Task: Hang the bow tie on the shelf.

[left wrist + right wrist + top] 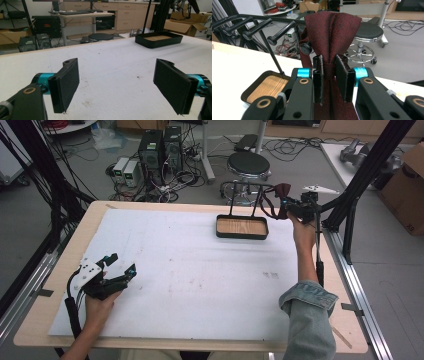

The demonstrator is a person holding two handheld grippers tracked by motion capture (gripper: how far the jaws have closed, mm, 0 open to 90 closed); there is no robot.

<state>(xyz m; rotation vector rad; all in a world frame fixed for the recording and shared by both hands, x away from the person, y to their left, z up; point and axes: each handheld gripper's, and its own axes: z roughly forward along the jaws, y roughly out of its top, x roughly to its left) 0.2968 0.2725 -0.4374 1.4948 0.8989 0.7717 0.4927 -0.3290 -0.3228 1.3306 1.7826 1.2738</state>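
Observation:
My right gripper (291, 206) is raised past the table's far right edge, shut on a dark red bow tie (279, 195). In the right gripper view its jaws pinch the bow tie (332, 30) at its narrow waist, and the cloth fans out above the right gripper (332, 75). A black rack with knobbed pegs (282, 32) stands just left of the cloth, rising from a black tray with a wooden floor (242, 236). My left gripper (122, 263) rests at the near left of the white table cover, open with nothing between its pads (66, 85).
The tray (150, 45) lies far ahead of the left gripper, across bare white cover. Behind the table a round black stool (248, 165) and computer cases (160, 147) stand on the floor. A black frame post (370, 165) rises at the right.

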